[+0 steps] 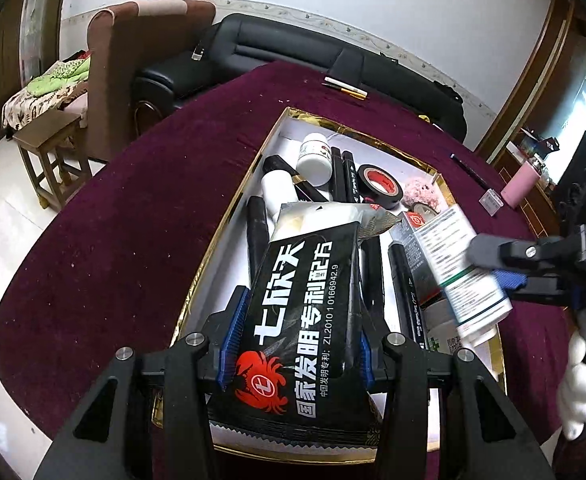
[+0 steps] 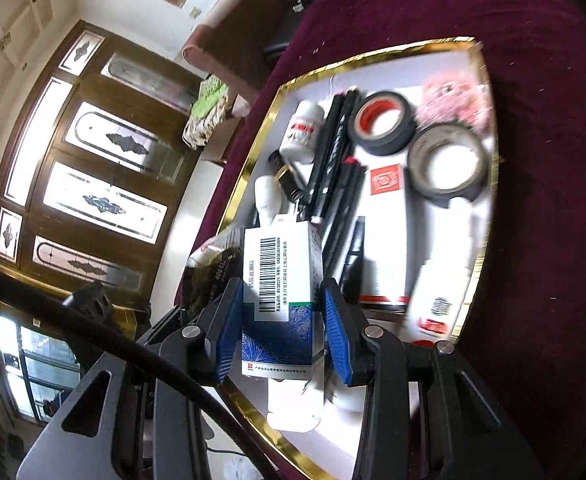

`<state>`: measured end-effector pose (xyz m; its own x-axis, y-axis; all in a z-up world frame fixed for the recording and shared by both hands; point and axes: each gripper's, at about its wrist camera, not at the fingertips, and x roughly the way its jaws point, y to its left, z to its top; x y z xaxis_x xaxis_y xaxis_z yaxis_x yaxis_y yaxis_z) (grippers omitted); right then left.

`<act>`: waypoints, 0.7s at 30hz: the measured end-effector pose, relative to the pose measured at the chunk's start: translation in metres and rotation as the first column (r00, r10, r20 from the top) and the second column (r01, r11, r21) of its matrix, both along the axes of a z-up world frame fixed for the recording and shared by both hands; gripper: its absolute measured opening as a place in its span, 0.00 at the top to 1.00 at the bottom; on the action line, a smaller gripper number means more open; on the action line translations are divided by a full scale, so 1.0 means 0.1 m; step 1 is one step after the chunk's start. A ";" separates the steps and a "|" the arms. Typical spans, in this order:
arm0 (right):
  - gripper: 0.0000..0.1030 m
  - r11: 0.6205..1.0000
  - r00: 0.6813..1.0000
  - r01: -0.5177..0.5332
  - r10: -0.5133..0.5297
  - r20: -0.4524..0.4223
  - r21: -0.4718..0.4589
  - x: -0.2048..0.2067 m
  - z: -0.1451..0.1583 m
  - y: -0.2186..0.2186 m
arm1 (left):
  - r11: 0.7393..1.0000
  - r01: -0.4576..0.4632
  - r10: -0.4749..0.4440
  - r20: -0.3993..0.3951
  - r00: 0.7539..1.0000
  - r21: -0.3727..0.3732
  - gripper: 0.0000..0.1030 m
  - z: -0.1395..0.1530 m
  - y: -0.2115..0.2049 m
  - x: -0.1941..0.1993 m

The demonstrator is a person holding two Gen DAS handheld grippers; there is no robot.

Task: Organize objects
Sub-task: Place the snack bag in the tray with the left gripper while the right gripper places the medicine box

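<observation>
My left gripper (image 1: pixel 299 346) is shut on a black packet (image 1: pixel 301 300) with a red crab logo, held over the near half of a white gold-rimmed tray (image 1: pixel 229 216). From the right, my right gripper (image 1: pixel 493 268) comes in shut on a white medicine box (image 1: pixel 463 268), held above the tray's right side. In the right wrist view that gripper (image 2: pixel 283 330) clamps the barcode-printed medicine box (image 2: pixel 279 288) between blue pads (image 2: pixel 229 328) over the tray (image 2: pixel 253 160). The black packet (image 2: pixel 213 268) shows just left of it.
In the tray lie a white bottle (image 2: pixel 303 130), black markers (image 2: pixel 333 152), black tape with a red core (image 2: pixel 385 122), a grey tape roll (image 2: pixel 447 164), a pink plush (image 2: pixel 453 100) and a red-and-white box (image 2: pixel 385 240). Maroon cloth (image 1: pixel 133 220) covers the table; pens (image 1: pixel 347 88) lie at its far edge.
</observation>
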<state>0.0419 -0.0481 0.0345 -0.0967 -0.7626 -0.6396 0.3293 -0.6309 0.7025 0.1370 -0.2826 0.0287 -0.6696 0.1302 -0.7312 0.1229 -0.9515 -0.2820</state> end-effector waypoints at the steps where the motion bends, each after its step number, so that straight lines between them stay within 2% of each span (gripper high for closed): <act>1: 0.63 1.000 1.000 -0.005 0.005 0.002 0.004 0.00 -0.02 -0.03 | 1.000 -0.002 0.002 -0.002 1.000 -0.004 0.61 0.00 -0.01 0.00; 8: 0.61 0.999 1.000 0.001 0.000 -0.022 0.054 0.04 -0.05 -0.10 | 1.000 -0.014 0.014 -0.017 1.000 0.002 0.59 0.01 -0.05 0.00; 11: 0.60 0.998 0.999 0.002 0.001 -0.049 0.063 0.08 -0.01 -0.15 | 1.000 -0.018 0.018 -0.016 1.000 -0.005 0.53 0.04 -0.05 0.01; 16: 0.58 0.999 0.995 0.002 0.002 -0.101 0.045 0.16 0.11 -0.09 | 0.998 -0.026 0.025 -0.031 0.999 -0.058 0.50 0.13 0.00 0.07; 21: 0.58 0.997 0.977 0.040 -0.025 -0.213 0.069 0.29 0.28 0.01 | 0.988 -0.038 0.026 -0.077 0.997 -0.150 0.46 0.30 0.16 0.14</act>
<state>0.0707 -0.0472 0.0630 -0.2597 -0.7093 -0.6553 0.4441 -0.6903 0.5711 0.1513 -0.2663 0.0588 -0.7253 -0.0003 -0.6884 0.1377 -0.9798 -0.1448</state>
